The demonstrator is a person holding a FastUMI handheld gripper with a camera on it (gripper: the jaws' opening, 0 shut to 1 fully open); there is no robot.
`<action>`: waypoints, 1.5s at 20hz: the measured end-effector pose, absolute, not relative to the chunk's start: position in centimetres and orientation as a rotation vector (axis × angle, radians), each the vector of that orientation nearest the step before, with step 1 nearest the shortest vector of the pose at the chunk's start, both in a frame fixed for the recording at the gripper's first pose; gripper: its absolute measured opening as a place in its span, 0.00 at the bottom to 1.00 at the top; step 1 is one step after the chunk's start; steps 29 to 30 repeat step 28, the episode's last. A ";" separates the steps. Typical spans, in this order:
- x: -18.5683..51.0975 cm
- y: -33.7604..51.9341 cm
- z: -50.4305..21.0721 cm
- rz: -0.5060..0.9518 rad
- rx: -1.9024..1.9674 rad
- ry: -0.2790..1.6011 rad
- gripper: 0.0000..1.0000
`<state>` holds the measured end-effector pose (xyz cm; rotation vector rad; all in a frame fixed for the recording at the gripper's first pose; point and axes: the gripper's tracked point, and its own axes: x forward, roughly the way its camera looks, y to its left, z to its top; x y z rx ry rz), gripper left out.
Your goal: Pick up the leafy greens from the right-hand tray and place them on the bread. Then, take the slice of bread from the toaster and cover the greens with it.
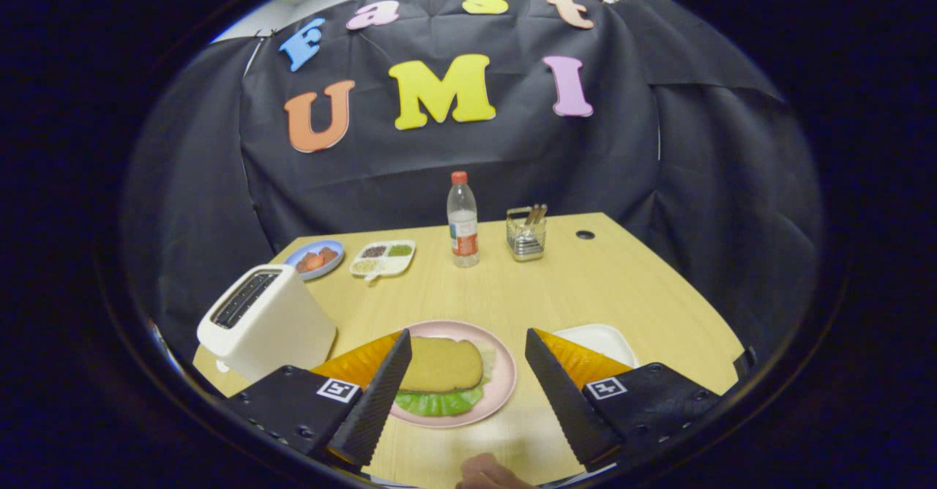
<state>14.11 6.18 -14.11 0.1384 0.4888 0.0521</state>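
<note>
The gripper (468,390) hung above the near edge of the table (585,284) with its two fingers spread wide apart and nothing between them; the pink plate (505,372) lay just ahead, showing through the gap; on it sat a slice of bread (443,364) with the leafy greens (439,403) peeking out from under its near edge; so, judging by how things lay, both halves of the job looked done, greens down and the covering slice on top; the step in hand looked like a pull-back after letting go; the next move, if any, called only for lifting clear without clipping the plate rim; the toaster (267,320) stood to the left, beside the left finger, and its slots looked dark, though whether a slice was left inside could not be made out; the white tray (604,339) sat to the right, half hidden behind the right finger, and what it held could not be seen; any lower slice beneath the greens was covered, so it could only be guessed at; a hand (487,474) showed cut off below the fingers; far back stood a bottle (463,222), a divided dish (383,258), a blue plate (315,258) and a small holder (525,234), their contents too small to tell.
</note>
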 end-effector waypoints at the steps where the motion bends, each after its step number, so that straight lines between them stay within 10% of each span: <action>1: 13.2 5.7 -12.8 0.035 0.124 0.458 0.96; 10: 3.7 6.1 -5.1 0.032 0.062 0.147 0.96; 30: 0.8 6.6 -5.5 0.028 0.064 0.067 0.97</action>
